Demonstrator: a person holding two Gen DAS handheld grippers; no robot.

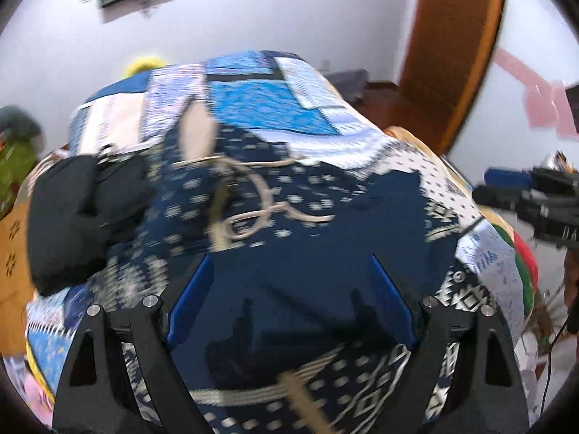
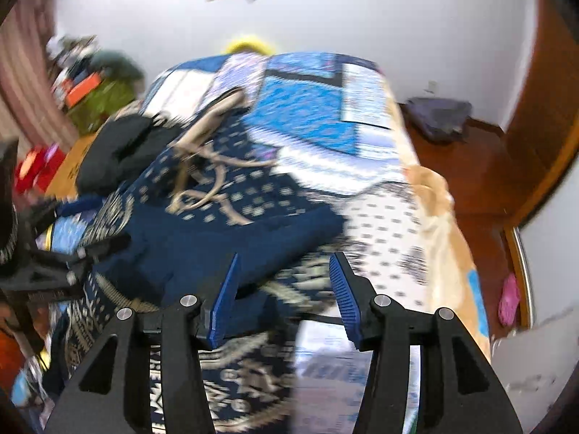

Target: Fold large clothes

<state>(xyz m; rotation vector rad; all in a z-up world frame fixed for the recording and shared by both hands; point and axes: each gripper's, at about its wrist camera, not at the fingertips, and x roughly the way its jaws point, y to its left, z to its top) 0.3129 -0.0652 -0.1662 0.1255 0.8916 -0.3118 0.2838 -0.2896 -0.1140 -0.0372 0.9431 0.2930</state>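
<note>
Well, both the left tongs [image 1: 289, 300] and right tongs [image 2: 284, 296] gape empty over the soft, floppy navy garment [image 1: 289, 217] on the bed [image 2: 307, 119], best pinched along its near edge.

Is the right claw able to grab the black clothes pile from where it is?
Probably not yet: the right claw is open over the navy patterned garment, and the black clothes pile lies beyond it, far left.

Navy patterned garment [image 1: 289, 217] with cream drawstrings [image 1: 253, 188], rumpled, lying spread on the bed
</note>
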